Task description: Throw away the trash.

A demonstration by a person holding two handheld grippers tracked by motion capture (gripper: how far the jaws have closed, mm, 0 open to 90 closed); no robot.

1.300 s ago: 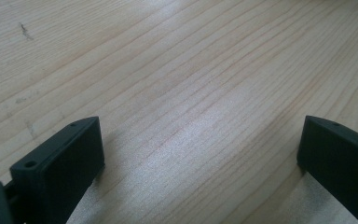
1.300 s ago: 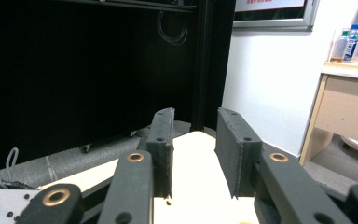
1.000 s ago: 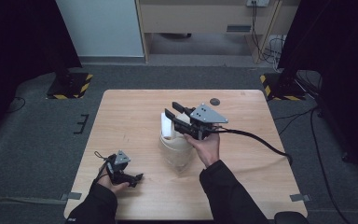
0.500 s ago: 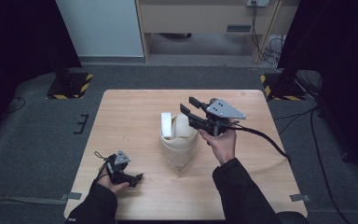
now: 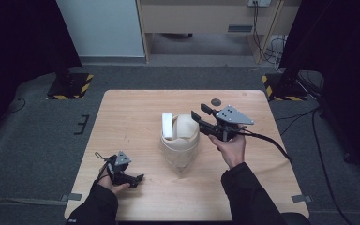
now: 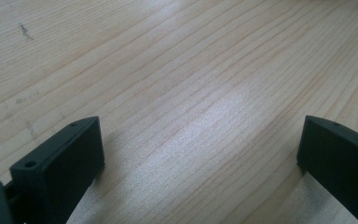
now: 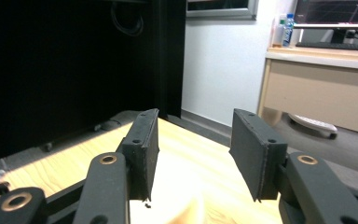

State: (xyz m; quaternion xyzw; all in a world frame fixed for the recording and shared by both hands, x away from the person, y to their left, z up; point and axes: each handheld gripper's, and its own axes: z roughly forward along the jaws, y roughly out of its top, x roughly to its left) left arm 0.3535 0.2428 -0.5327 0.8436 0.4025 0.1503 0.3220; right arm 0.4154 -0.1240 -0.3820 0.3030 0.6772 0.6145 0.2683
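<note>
The cream jug [image 5: 180, 140] sits mid-table with the right gripper [image 5: 198, 112] just beside its rim, jaws apart and just been opening, nothing between them — a careless swing could knock the jug over. Left gripper [image 5: 138, 178] rests wide open near the table [image 5: 131, 112] edge.

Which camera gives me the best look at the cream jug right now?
The high view: the cream jug stands mid-table, whole, white handle included, just left of the right gripper. The right gripper view catches a blurred pale edge low between open jaws, possibly the jug. The left gripper view shows bare table.
</note>
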